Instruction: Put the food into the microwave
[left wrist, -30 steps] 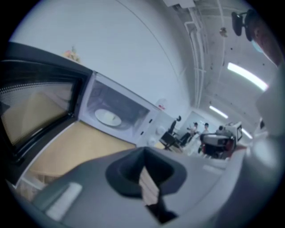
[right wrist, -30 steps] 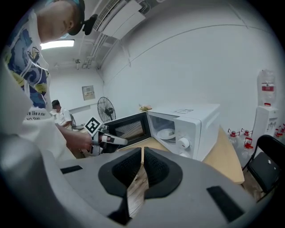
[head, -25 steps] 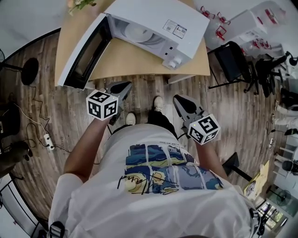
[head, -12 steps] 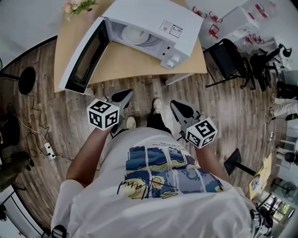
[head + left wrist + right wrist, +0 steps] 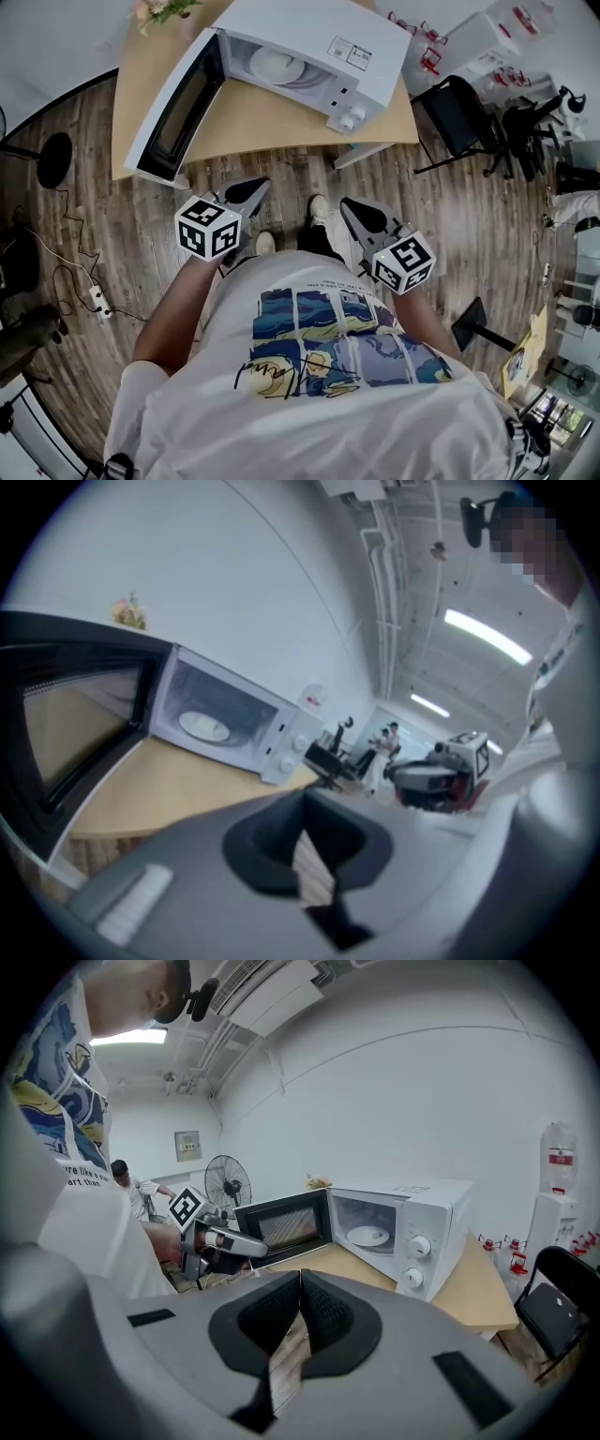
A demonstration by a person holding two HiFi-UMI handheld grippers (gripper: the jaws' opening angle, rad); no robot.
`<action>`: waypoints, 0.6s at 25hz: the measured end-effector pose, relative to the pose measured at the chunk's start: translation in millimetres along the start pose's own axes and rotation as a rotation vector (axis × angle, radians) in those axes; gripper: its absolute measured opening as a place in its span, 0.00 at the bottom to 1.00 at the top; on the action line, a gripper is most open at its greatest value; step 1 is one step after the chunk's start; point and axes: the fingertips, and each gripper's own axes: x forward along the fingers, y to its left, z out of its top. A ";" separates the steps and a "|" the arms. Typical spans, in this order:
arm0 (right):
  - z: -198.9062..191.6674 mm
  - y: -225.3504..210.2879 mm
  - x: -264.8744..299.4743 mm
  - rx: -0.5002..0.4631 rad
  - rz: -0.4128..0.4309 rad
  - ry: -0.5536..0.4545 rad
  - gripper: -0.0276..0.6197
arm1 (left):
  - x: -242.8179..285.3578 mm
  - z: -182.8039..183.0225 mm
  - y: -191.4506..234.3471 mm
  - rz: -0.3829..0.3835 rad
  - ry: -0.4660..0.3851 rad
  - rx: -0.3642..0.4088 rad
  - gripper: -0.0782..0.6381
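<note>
Both grippers have drifted only slightly over the past second and are still carried low in front of the person, short of the surface. From the head view, the left gripper and the right gripper point over the wooden floor toward the tan surface, where the white microwave stands with its door swung wide open. A white plate lies inside the cavity, and whether food sits on it cannot be made out from here. Flowers stand at the far corner, and a black chair stands off to the right. In the left gripper view, the left gripper has its jaws pressed together on nothing. Beyond them are the door, the microwave and the plate in the lit cavity, with the right gripper off to the side. In the right gripper view, the right gripper is likewise closed and empty. The left gripper reaches toward the door, and the plate shows inside the microwave. A fan stands behind. No food shows in either gripper or on the surface. If the plate carries it, the loading looks done and only the door is left to shut. If not, the food has yet to be fetched.
</note>
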 end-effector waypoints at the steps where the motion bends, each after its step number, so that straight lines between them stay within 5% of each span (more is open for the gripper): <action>1: -0.1 1.4 0.0 -0.004 0.000 0.000 0.05 | -1.9 -0.6 0.5 0.002 -0.001 0.000 0.12; 15: -2.2 12.5 -2.1 -0.033 -0.004 0.002 0.05 | -11.5 -10.1 2.0 0.016 -0.005 -0.017 0.12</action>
